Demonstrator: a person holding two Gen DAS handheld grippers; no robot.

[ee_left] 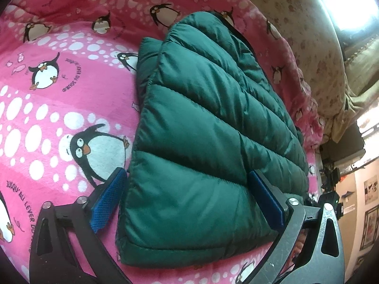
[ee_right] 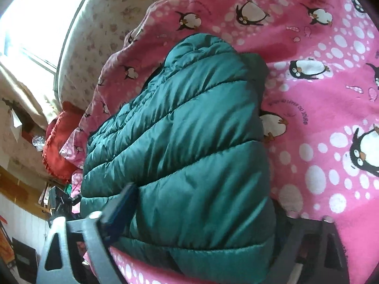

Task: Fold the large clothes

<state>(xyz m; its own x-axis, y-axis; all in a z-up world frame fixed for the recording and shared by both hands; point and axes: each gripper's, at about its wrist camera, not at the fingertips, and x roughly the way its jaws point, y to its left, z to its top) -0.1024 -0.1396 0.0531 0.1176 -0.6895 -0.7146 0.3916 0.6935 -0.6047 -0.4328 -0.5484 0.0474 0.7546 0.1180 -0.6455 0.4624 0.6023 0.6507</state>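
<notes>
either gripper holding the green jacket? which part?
Left gripper: open, straddling the green puffer jacket near its hem. Right gripper: straddles that end too; grip can't be told.

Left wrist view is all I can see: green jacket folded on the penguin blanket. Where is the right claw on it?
Observer: The right claw straddles the jacket at its near end, and one blue pad lies against the quilted surface.
Operator: And the other finger?
Observer: Its tip is hidden behind the jacket's puffy edge, so I cannot tell whether it grips.
Operator: Anything past the blanket on that side?
Observer: A red cloth lies bunched beside the blanket.
</notes>
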